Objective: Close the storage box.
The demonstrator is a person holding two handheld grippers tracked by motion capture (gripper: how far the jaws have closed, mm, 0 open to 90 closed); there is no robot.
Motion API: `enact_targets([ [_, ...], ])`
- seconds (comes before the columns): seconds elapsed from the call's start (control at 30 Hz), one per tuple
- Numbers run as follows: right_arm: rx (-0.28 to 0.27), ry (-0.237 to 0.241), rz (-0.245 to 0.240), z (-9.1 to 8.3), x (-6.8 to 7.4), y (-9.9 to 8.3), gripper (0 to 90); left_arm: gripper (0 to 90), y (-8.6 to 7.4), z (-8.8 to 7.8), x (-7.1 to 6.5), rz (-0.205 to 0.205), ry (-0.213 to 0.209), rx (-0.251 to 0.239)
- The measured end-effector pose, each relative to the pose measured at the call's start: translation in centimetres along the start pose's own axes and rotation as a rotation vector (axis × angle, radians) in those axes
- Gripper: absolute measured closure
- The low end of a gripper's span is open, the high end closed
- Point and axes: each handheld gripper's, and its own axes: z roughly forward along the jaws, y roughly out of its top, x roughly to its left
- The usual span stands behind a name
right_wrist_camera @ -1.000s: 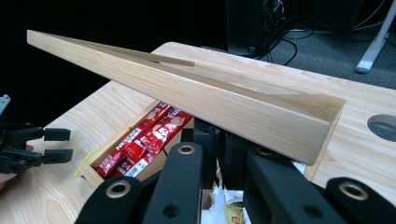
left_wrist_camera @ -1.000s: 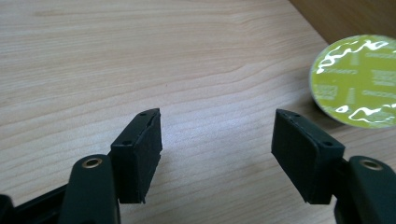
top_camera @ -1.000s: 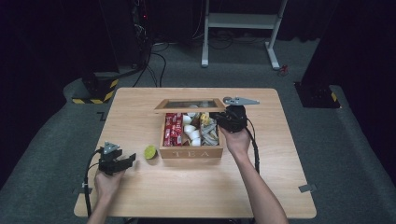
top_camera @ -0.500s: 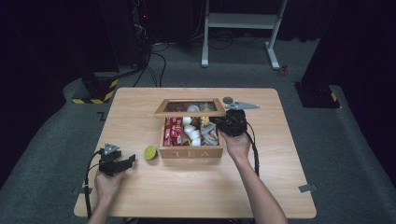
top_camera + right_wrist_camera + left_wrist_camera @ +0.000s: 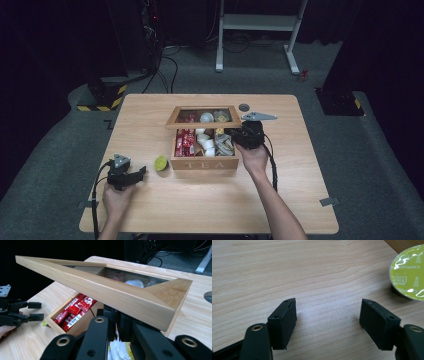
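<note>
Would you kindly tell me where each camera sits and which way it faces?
High view: above the person's side, looking forward and down on the table; both forearms enter below.
Left gripper view: along the open left gripper, facing the green capsule.
Right gripper view: along the right gripper, shut on the tea box lid.
Shared: lid, red sachets.

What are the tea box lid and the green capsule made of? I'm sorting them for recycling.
The tea box lid looks like a pale wood frame with visible grain and a smooth matt finish; its clear pane, through which the contents show, could be glass or plastic. The green capsule has a glossy printed top with wrinkled glints, probably foil; its dark body looks like plastic, though little of it shows.
</note>
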Motion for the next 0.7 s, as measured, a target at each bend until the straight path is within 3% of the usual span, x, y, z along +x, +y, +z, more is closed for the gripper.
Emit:
enact_targets([
  [0.7, 0.042, 0.018, 0.009, 0.3, 0.1, -2.9, 86.3, 30.1, 0.0, 0.0, 0.0, 0.0, 0.0, 0.0],
])
